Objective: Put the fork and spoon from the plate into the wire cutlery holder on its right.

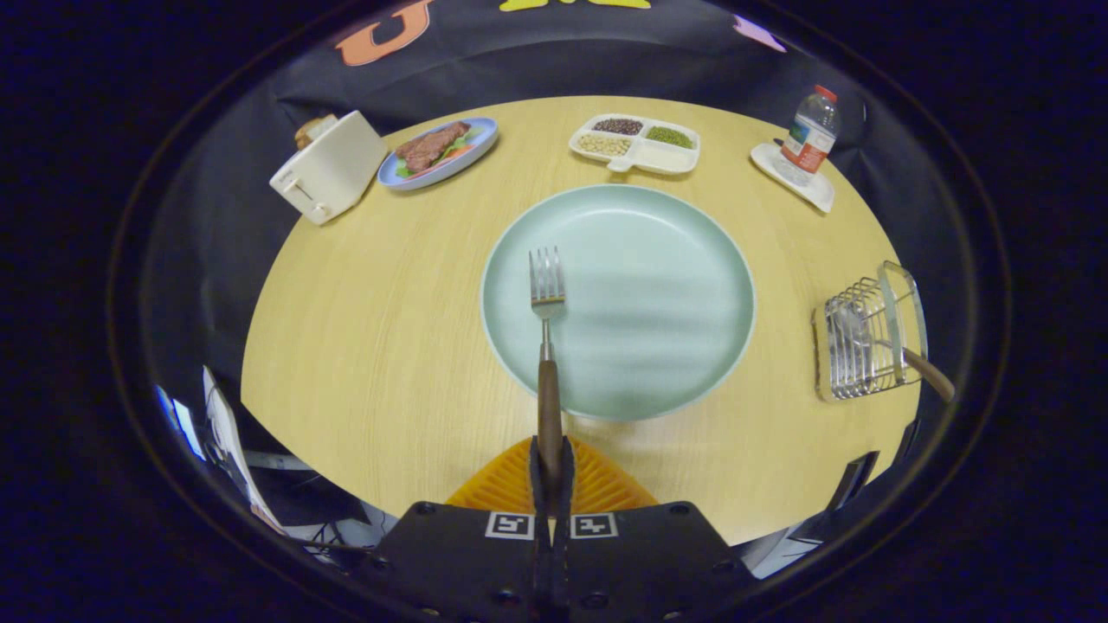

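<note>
Closest to the camera was the gripper (551, 472), and its two fingers were pressed together on the brown handle of the fork (548, 346). The fork stuck straight out ahead of the fingers, with its shiny prongs over the left part of the big green plate (692, 260). I could not tell if the prongs touched the plate or hung just above it. The plate sat in the middle of the round wooden table (363, 346). The wire cutlery holder (866, 342) stood to the right of the plate, near the table's edge, and the spoon (900, 353) was already in it, with its brown handle poking out to the right. So the fork looked like the only thing left to move. To do this step well, I think the fork should be lifted clear of the plate first, carried slowly to the right with a tight hold, and tipped into the holder beside the spoon without knocking the holder over. Farther back were a white toaster (329, 169), a blue plate of food (437, 154), a white tray of beans (634, 144) and a water bottle (810, 131) on a small white dish (792, 177). The bottle had a label, but it was too small to read. There were square black and white marks on the gripper, with no words.
</note>
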A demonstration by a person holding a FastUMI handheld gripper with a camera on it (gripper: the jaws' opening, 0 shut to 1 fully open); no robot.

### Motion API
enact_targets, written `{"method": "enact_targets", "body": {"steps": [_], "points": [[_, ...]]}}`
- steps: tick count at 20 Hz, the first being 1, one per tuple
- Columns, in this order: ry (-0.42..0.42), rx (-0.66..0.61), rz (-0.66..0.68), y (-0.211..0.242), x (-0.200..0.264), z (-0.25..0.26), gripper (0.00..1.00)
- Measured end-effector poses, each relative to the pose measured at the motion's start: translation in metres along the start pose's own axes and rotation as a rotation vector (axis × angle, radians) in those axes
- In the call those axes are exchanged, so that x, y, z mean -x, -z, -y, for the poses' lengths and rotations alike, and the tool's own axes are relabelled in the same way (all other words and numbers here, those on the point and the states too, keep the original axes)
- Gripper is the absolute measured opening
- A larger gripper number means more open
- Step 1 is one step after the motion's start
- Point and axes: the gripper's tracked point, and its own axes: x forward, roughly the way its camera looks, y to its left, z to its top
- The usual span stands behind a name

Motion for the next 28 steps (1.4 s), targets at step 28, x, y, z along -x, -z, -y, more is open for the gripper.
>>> {"method": "enact_targets", "body": {"steps": [28], "points": [[0.091,-0.11,0.018,0.023,0.162,0.24,0.0]]}}
